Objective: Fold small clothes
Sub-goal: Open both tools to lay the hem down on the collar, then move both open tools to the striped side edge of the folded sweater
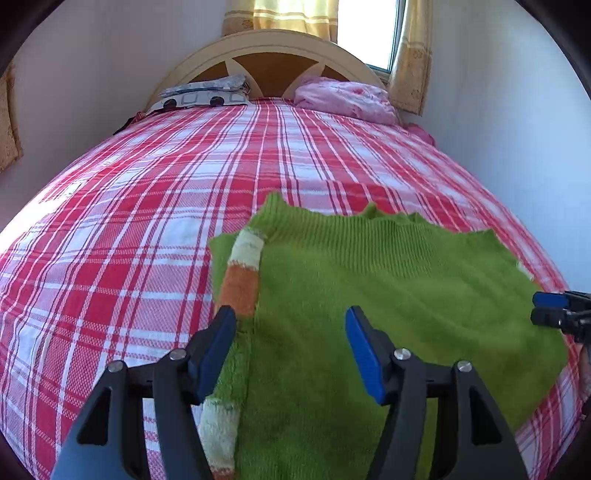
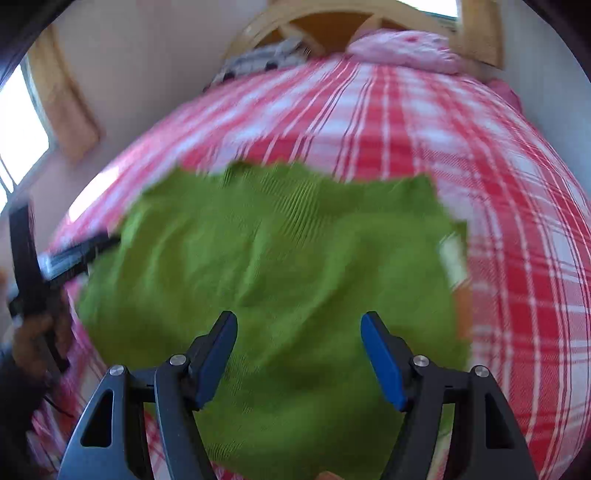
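A small green knitted sweater point(image 1: 369, 291) lies flat on the red and white plaid bedsheet point(image 1: 129, 229), near the bed's front edge. A sleeve with orange and cream bands point(image 1: 240, 280) is folded in along its left side. My left gripper point(image 1: 290, 317) hovers over the sweater's left part, open, with nothing between its blue pads. In the blurred right wrist view my right gripper point(image 2: 299, 321) stands open above the green sweater point(image 2: 280, 258), holding nothing. The right gripper's fingertips point(image 1: 550, 306) show at the left view's right edge; the left gripper point(image 2: 77, 254) shows at the right view's left edge.
At the head of the bed are a wooden headboard point(image 1: 273, 62), a patterned pillow point(image 1: 203, 96) and a pink bundle of bedding point(image 1: 343, 99). White walls flank the bed, with a curtained window point(image 1: 369, 33) behind. A hand point(image 2: 33, 332) holds the left gripper.
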Motion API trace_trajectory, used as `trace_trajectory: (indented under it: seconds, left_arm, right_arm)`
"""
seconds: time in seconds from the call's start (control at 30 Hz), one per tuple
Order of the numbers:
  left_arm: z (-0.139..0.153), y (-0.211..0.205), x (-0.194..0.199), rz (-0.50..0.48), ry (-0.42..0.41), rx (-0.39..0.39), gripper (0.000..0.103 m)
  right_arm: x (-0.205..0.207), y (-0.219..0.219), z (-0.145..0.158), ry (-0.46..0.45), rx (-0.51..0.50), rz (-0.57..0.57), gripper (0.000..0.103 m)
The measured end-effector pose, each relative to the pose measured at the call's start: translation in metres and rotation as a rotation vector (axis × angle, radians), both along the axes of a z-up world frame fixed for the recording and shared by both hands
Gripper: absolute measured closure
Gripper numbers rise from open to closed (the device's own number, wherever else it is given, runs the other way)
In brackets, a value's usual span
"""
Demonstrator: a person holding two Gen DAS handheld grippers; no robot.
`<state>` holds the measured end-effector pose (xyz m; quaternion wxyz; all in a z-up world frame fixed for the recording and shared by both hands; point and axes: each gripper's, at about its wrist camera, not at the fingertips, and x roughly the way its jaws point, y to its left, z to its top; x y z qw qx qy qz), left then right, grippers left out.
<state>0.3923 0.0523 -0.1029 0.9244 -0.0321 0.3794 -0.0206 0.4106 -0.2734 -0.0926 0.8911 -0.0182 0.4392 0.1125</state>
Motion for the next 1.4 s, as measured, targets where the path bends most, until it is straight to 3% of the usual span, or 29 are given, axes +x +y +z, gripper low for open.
trace_trajectory:
  seconds: [0.1,0.33,0.43,0.53,0.67,0.8,0.93,1.0,1.13,1.4]
  left_arm:
    - [-0.011,-0.003,0.010,0.037,0.039,0.028,0.038]
    - [-0.019,0.007,0.005,0.100,0.038,-0.036,0.035]
    - [-0.019,0.011,0.000,0.132,0.024,-0.060,0.025]
    - [-0.022,0.016,-0.001,0.141,0.032,-0.092,0.025]
    - [-0.028,0.022,0.002,0.179,0.062,-0.104,0.015]
    - [-0.029,0.017,0.000,0.182,0.064,-0.078,0.014]
    - [-0.031,0.019,-0.002,0.196,0.078,-0.078,0.012]
    - [-0.032,0.022,-0.005,0.208,0.083,-0.090,0.011]
    - [-0.032,0.021,-0.014,0.196,0.091,-0.089,0.009]
    - [-0.033,0.023,-0.028,0.197,0.086,-0.109,0.008]
  right_arm:
    - [0.008,0.016,-0.016,-0.016,-0.103,-0.027,0.033]
    - [0.078,-0.002,-0.016,-0.008,-0.049,-0.156,0.033]
    - [0.101,-0.002,-0.016,-0.017,-0.084,-0.208,0.031]
    - [0.110,0.007,-0.015,-0.012,-0.129,-0.227,0.030]
    - [0.082,0.016,0.004,-0.083,-0.064,-0.238,0.030]
    - [0.050,0.056,0.008,-0.101,-0.024,-0.100,0.030]
    - [0.023,0.101,-0.011,-0.087,-0.084,0.041,0.030]
    - [0.016,0.113,-0.025,-0.093,-0.147,0.058,0.030]
    - [-0.002,0.103,-0.027,-0.124,-0.107,0.038,0.030]
    - [-0.063,0.050,-0.002,-0.204,-0.022,-0.027,0.030]
